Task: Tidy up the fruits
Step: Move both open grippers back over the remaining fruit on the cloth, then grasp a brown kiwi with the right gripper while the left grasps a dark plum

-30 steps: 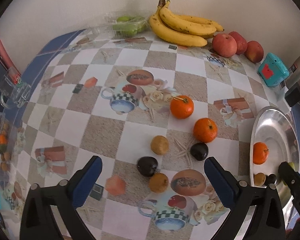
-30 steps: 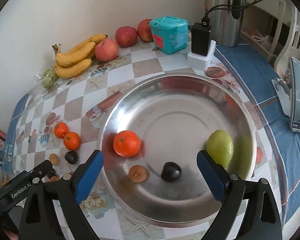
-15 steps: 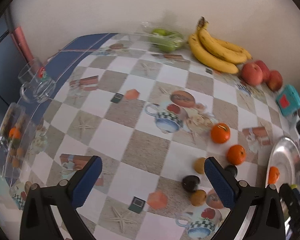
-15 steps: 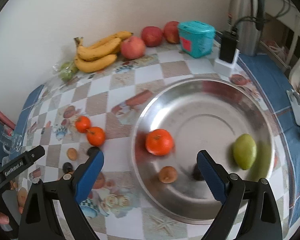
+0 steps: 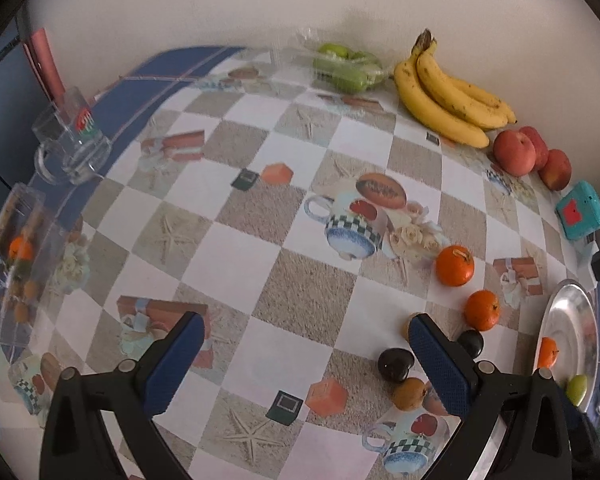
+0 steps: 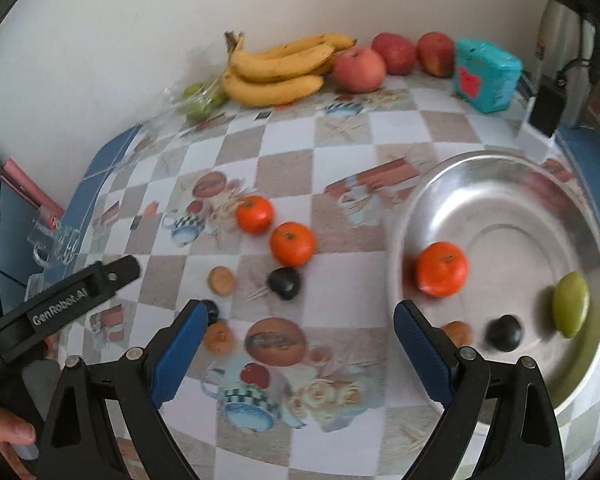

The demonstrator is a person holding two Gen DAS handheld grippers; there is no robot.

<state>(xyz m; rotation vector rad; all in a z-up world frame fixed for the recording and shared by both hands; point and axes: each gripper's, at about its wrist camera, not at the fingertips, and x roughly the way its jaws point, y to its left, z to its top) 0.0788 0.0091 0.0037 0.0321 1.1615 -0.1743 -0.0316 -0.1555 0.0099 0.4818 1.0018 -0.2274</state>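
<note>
Both empty and spread, the right hand-held gripper (image 6: 296, 344) hangs left of the tray (image 6: 572, 184), nearer the loose tangerines (image 6: 291, 243) than the left hand-held gripper (image 5: 306, 354).

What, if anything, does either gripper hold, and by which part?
Nothing: the left gripper and right gripper are both open and empty.

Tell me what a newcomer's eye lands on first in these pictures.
First the bright oranges: two on the checked tablecloth, one orange just behind another, and a third inside the shiny steel plate at the right. Next the yellow bananas against the back wall, with red apples right of them. Both blue-padded grippers, left and right, are open and empty.
</note>
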